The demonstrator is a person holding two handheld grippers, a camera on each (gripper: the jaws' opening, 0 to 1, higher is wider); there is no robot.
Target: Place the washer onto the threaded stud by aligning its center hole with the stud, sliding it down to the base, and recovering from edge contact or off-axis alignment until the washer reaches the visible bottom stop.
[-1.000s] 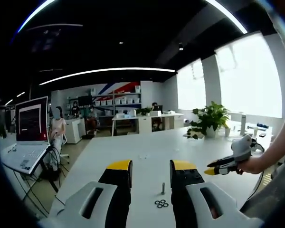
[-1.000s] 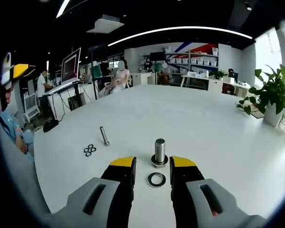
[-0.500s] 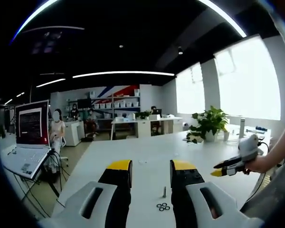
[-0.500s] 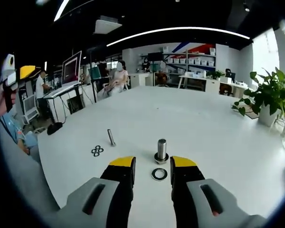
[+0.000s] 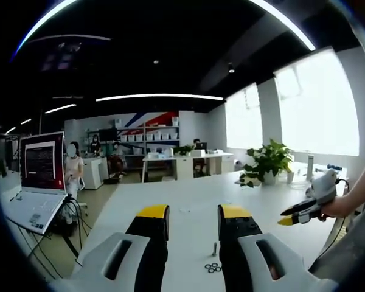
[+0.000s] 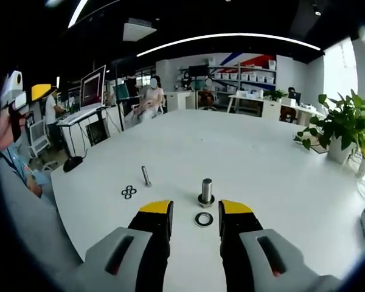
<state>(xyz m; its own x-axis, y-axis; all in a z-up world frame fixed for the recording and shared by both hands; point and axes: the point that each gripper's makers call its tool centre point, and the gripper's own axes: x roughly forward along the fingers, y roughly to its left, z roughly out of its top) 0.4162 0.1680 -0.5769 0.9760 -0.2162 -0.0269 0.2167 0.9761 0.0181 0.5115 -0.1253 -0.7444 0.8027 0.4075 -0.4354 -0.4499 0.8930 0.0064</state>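
Steel-grey flat ring washer lies on the white table just before the upright threaded metal stud, between the right gripper's spread, empty jaws; a tilted pickup risks snagging the stud's threads.

Office clutter around the white surface

A potted plant stands near the surface's far edge; a laptop sits open off to one side, with shelves and seated people behind.
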